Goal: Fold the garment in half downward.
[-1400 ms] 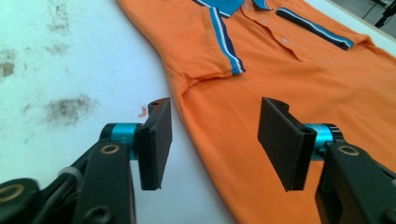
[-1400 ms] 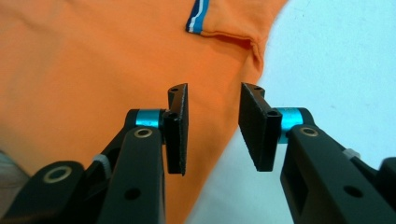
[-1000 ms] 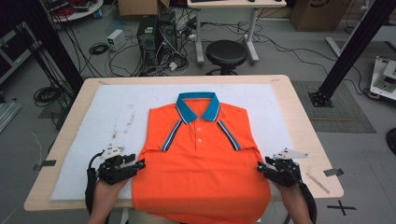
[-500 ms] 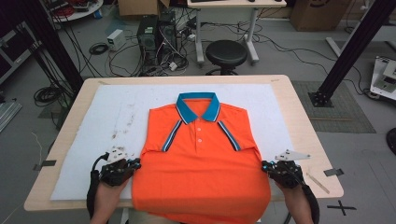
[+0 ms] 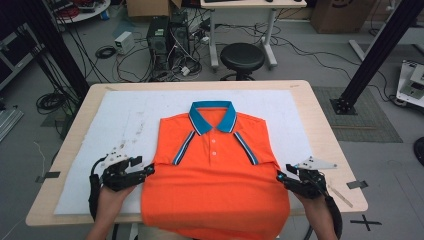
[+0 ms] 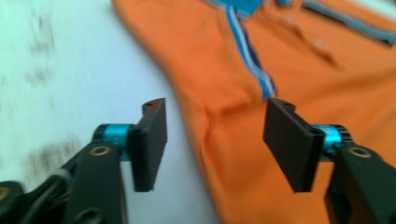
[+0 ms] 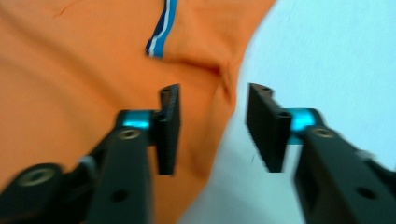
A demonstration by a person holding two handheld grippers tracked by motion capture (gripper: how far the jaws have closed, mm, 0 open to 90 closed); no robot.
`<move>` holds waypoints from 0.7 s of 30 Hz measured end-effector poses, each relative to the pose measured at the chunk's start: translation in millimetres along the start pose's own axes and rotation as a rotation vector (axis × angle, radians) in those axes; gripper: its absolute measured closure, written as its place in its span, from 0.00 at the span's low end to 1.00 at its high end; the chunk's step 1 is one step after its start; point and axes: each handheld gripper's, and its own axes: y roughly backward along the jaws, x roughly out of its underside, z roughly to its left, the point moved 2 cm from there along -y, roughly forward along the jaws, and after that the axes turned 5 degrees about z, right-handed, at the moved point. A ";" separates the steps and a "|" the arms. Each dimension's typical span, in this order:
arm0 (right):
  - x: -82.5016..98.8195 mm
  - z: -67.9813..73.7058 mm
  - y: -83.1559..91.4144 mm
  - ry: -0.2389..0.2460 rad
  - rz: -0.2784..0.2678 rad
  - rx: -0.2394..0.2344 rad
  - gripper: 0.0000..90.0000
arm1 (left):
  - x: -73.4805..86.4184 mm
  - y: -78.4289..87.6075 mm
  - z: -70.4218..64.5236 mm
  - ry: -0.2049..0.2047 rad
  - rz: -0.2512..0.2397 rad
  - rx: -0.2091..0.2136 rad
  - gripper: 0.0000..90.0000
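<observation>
An orange polo shirt with a blue collar lies flat and face up on the white mat, its sleeves folded in and its hem hanging over the table's near edge. My left gripper is at the shirt's left side edge. In the left gripper view its jaws have just been opening and stand apart over the shirt edge, pressing nothing. My right gripper is at the shirt's right side edge. Its jaws have also just been opening, and the shirt edge lies loose beneath the gap.
The mat covers most of the wooden table, with bare mat to either side of the shirt. A strip of tape is stuck near the table's right corner. Beyond the far edge stand a black stool and a computer tower among cables.
The left gripper has lifted slightly at the shirt's left edge. The right gripper stays in place. The shirt lies as before.
</observation>
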 end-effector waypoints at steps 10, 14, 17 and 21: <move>-51.2 -17.0 -33.5 0.013 -0.052 -0.033 0.39 | -45.3 -21.3 20.6 -0.097 -0.120 0.035 0.33; -64.9 -19.3 -43.7 0.027 -0.043 -0.035 0.36 | -55.4 -33.1 26.1 -0.088 -0.092 0.017 0.24; -81.2 -21.7 -54.1 0.031 -0.030 -0.046 0.28 | -63.5 -41.7 32.7 -0.086 -0.079 0.025 0.24; -90.4 -24.5 -59.7 0.026 -0.032 -0.062 0.24 | -69.7 -47.4 38.5 -0.067 -0.054 0.025 0.24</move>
